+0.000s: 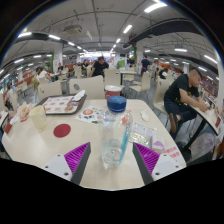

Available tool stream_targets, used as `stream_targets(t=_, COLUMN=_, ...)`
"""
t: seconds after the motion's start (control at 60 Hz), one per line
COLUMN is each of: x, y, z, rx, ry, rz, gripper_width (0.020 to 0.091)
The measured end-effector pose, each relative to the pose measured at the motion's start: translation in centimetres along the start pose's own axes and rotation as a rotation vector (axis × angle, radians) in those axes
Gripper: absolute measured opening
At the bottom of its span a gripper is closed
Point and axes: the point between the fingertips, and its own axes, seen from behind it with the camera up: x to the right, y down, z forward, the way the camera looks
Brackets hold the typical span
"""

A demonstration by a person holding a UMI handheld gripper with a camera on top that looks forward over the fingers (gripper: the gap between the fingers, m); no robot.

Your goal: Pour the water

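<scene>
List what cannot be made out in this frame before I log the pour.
- Clear bottle, gripper view: stands between the tool's fingers; contact with the pads is unclear, and its water level is too faint.
- Blue-banded cup beyond it: contents hidden by its rim.
- Papers on the table: print too small.
- Seated person: hands too small to read.

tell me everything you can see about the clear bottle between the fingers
The clear bottle looks like transparent plastic and stands upright on the white table, between the tool's open fingers, with a gap on each side. Something thin and teal shows on it. A blue-and-white cup stands beyond it.
</scene>
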Motion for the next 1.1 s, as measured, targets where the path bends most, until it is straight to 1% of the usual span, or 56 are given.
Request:
stream_targets(t=0.117, x=0.1, y=-0.7, z=2.8, rx=0.043, ry=-0.003, rz=-0.009, gripper_width=0.0848)
stream_targets(t=0.15, x=0.0, y=-0.7, z=3.5, rx=0.052, ry=-0.006, rz=-0.018, gripper_width=0.0815)
stream_targets(t=0.167, x=0.2, y=-0.8, z=3.6, rx=0.058, ry=-0.011, rz=-0.021, gripper_width=0.0785)
stream_targets(t=0.25, x=0.6, y=-0.9, z=4.9, rx=0.084, ry=0.009, rz=-0.028, gripper_width=0.0581)
stream_targets(t=0.283, x=0.5, y=-1.2, z=5.0, rx=0.097, ry=0.007, rz=-0.018, gripper_width=0.0575)
stream_targets(t=0.417, x=0.6, y=-1.4, z=5.0, rx=0.117, ry=0.002, rz=0.016, gripper_width=0.0478)
stream_targets(t=0.45, x=0.6, y=-1.2, z=4.8, rx=0.121, ry=0.000, rz=0.012, gripper_width=0.0473)
stream_targets(t=0.467, x=0.7, y=-1.2, z=4.8, rx=0.123, ry=-0.001, rz=0.007, gripper_width=0.0445)
stream_targets(t=0.517, x=0.7, y=-1.3, z=4.8, rx=0.128, ry=0.002, rz=-0.003, gripper_width=0.0425)
stream_targets(t=0.733, x=0.9, y=-1.4, z=4.5, rx=0.110, ry=0.033, rz=-0.026, gripper_width=0.0423)
stream_targets(t=0.85, x=0.5, y=-3.0, z=4.6, rx=0.113, ry=0.085, rz=-0.099, gripper_width=0.0426)
stream_targets(t=0.967, x=-1.3, y=-6.8, z=4.4, rx=0.137, ry=0.152, rz=-0.228, gripper_width=0.0424)
stream_targets(t=1.1, x=-3.7, y=-12.4, z=3.7, rx=0.143, ry=0.282, rz=-0.506, gripper_width=0.0423)
